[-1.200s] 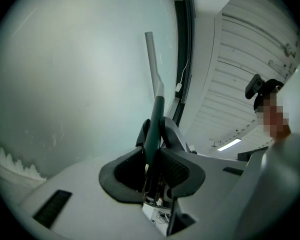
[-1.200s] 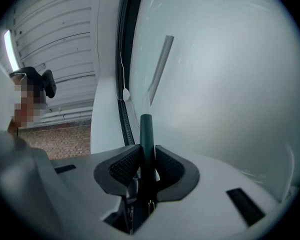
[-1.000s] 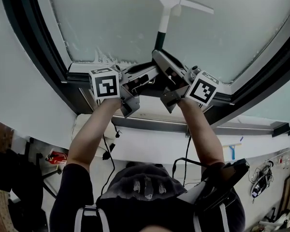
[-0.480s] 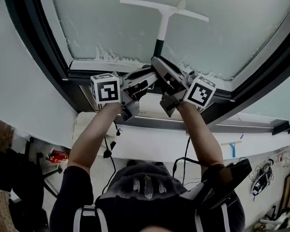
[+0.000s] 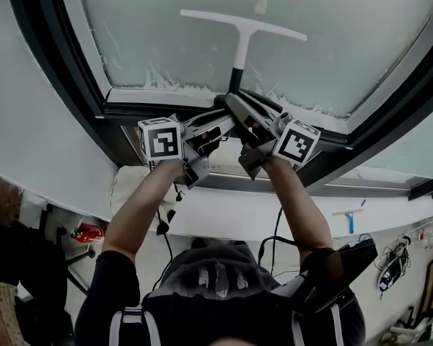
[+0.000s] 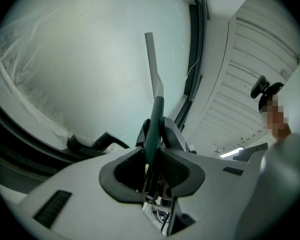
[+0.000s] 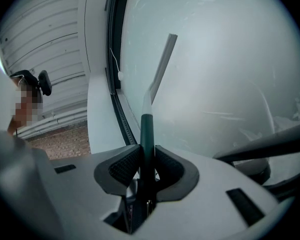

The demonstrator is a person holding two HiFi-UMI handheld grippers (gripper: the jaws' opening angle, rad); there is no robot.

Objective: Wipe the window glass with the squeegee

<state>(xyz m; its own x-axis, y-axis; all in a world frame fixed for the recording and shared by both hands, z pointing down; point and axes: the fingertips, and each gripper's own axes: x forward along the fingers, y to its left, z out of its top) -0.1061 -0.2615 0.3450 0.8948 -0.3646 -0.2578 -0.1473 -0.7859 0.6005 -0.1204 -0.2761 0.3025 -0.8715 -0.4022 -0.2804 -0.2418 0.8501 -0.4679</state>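
Note:
A white squeegee (image 5: 243, 26) with a dark green handle lies with its blade against the frosted window glass (image 5: 361, 34). My left gripper (image 5: 218, 118) and my right gripper (image 5: 234, 105) meet at the handle's lower end, both shut on it. In the left gripper view the green handle (image 6: 152, 129) runs up between the pads of the left gripper (image 6: 151, 159), and the blade (image 6: 151, 59) shows edge-on. In the right gripper view the right gripper (image 7: 146, 161) clamps the handle (image 7: 148, 134), and the blade (image 7: 162, 64) rests on the glass (image 7: 230, 74). Foam residue (image 5: 166, 85) lines the pane's lower edge.
A dark window frame (image 5: 50, 71) borders the glass on the left and along the bottom. A second pane (image 5: 418, 150) sits at the right. Below, a white wall ledge (image 5: 224, 207), cables (image 5: 278, 229) and a small blue squeegee (image 5: 348, 220) are visible.
The squeegee has slid upward on the glass and tilted slightly. Both grippers rose with it, staying shut on the handle.

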